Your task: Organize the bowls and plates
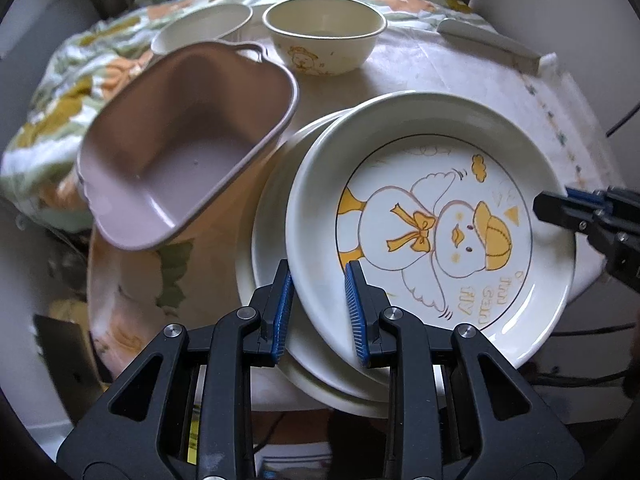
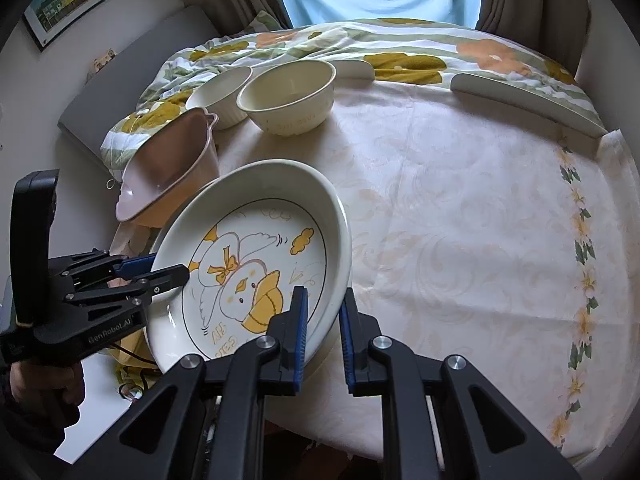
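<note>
Two grippers are clamped on one duck plate (image 1: 432,216), each pinching its rim from an opposite side. At the bottom centre of the left wrist view, the left gripper (image 1: 318,312) is pressed onto the near rim, one blue pad outside the rim and the other inside. In the same view the right gripper (image 1: 560,208) is seen at the right edge, biting the far rim. In the right wrist view the right gripper (image 2: 324,336) is set at the bottom centre with the plate's rim caught between its blue pads, while the left gripper (image 2: 160,270) is seen at the left edge, closed on the opposite rim, with a hand (image 2: 38,392) wrapped around its handle at the lower left.

The duck plate (image 2: 256,256) is held tilted over a second, plain plate (image 1: 272,216), whose rim shows to the left of and below it in the left wrist view. Whether the two plates are touching cannot be told.

Just to the upper left of the plates a pink baking dish (image 1: 188,144) is tipped on the flowered blanket (image 1: 64,104). Beyond it, near the top of the frame, two cream bowls are placed side by side on the round table (image 2: 460,220): a ribbed bowl (image 1: 202,28) on the left and a bear bowl (image 1: 324,34) on the right.
</note>
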`<move>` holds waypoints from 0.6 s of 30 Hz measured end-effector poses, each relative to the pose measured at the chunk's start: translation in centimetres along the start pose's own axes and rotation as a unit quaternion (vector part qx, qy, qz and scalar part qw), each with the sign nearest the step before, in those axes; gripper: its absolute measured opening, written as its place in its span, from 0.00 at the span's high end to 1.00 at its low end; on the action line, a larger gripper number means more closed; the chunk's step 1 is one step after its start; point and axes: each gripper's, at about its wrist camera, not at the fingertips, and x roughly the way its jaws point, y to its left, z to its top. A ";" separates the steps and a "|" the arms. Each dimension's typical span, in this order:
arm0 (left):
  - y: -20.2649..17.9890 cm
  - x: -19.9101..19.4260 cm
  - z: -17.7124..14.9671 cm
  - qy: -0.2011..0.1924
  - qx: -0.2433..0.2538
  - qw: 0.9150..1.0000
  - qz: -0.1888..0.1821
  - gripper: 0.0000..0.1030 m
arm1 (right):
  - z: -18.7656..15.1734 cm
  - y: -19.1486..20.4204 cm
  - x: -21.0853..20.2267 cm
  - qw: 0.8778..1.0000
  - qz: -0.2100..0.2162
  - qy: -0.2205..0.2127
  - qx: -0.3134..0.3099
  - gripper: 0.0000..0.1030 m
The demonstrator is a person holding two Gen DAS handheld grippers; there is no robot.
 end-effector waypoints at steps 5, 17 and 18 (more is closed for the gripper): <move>-0.6 -0.2 -0.2 -0.009 0.019 0.999 0.032 0.77 | -0.3 0.6 0.4 1.000 -0.016 0.006 -0.018 0.86; -1.5 -0.9 -0.8 -0.017 0.038 0.996 0.074 0.77 | -0.6 1.5 0.9 0.998 -0.039 0.008 -0.051 0.86; -1.5 -0.9 -0.8 -0.017 0.037 0.996 0.075 0.77 | -0.6 1.6 0.9 0.998 -0.041 0.007 -0.052 0.86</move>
